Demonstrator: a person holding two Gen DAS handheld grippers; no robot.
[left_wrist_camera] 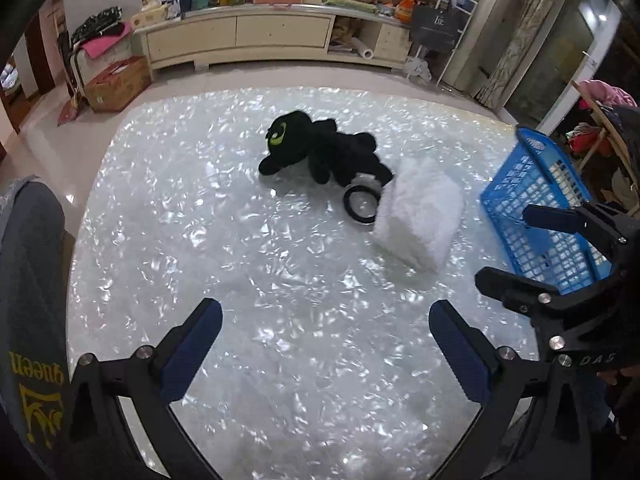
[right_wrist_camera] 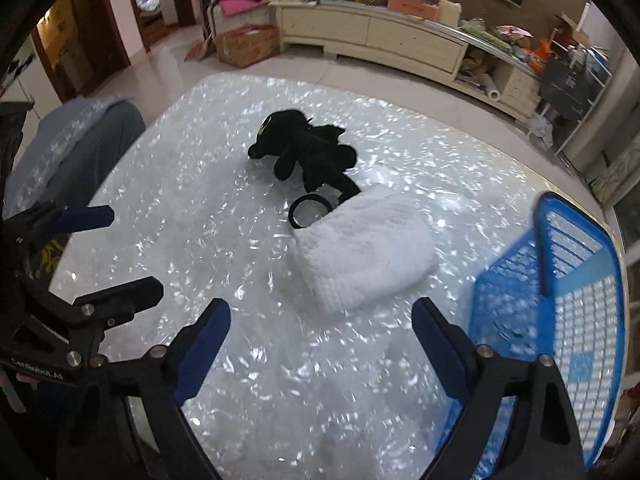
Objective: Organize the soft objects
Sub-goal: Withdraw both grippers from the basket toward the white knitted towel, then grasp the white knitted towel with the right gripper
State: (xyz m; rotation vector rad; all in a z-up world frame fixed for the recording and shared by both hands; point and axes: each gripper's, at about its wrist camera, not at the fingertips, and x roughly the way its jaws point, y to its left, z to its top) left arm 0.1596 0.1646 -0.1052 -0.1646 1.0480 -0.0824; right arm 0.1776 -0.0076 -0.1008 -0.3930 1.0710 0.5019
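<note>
Blue basket (right_wrist_camera: 560, 304) blurred, cut by frame edge

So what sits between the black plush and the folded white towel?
A black ring lies between the black plush and white towel, against the towel's edge; both wrist views show it.

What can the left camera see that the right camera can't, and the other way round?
Only the left wrist view shows the plush toy's green eye and the right gripper, open. Only the right wrist view shows the left gripper, open, and a dark doorway at the far left. Both show the black plush toy, the black ring, the folded white towel, the blue basket and the shiny table.
</note>
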